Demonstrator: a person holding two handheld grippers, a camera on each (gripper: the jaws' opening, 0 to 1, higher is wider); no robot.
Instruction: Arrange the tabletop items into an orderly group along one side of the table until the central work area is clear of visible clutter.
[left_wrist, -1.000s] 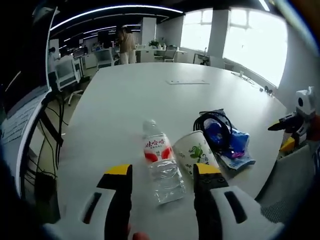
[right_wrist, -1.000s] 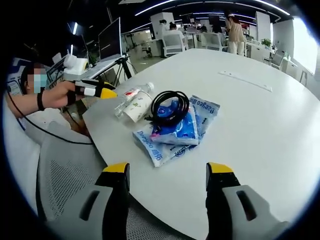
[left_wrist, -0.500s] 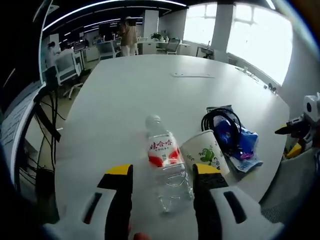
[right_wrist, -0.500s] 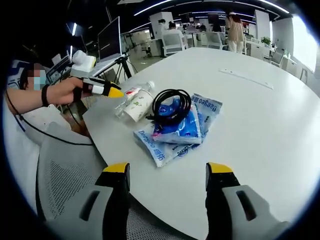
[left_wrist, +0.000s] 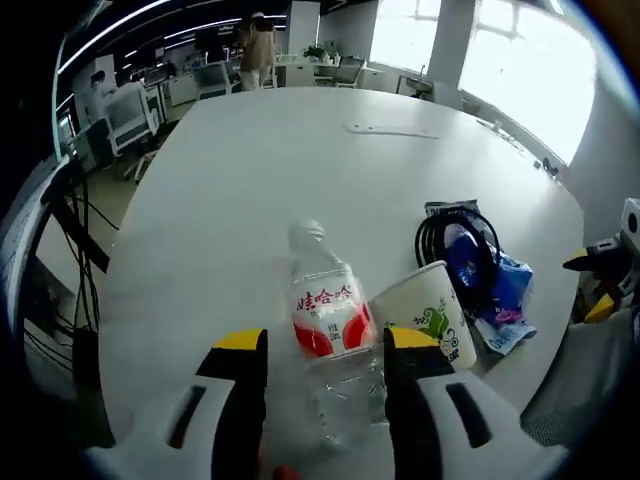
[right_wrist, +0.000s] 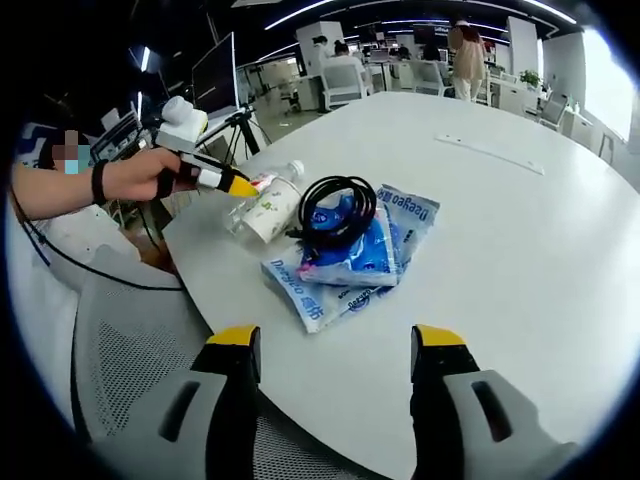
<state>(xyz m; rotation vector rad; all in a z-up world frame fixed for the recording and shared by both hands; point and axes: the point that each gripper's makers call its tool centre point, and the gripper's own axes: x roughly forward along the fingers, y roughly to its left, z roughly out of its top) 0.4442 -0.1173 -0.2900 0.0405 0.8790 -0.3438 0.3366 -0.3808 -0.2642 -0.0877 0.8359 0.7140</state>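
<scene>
Evidently the left gripper (left_wrist: 325, 350) has its jaws wide either side of the water bottle (left_wrist: 330, 325) lying near the worktop (left_wrist: 250, 170) edge — ready to grasp it — while the right gripper (right_wrist: 335, 345) hangs wide, empty, off the edge.

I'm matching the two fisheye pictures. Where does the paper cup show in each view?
Left gripper view: paper cup lies lower right of centre, beside the water bottle.
Right gripper view: paper cup lies upper left of centre.
Shared landmark: black cable coil on blue packets.
</scene>
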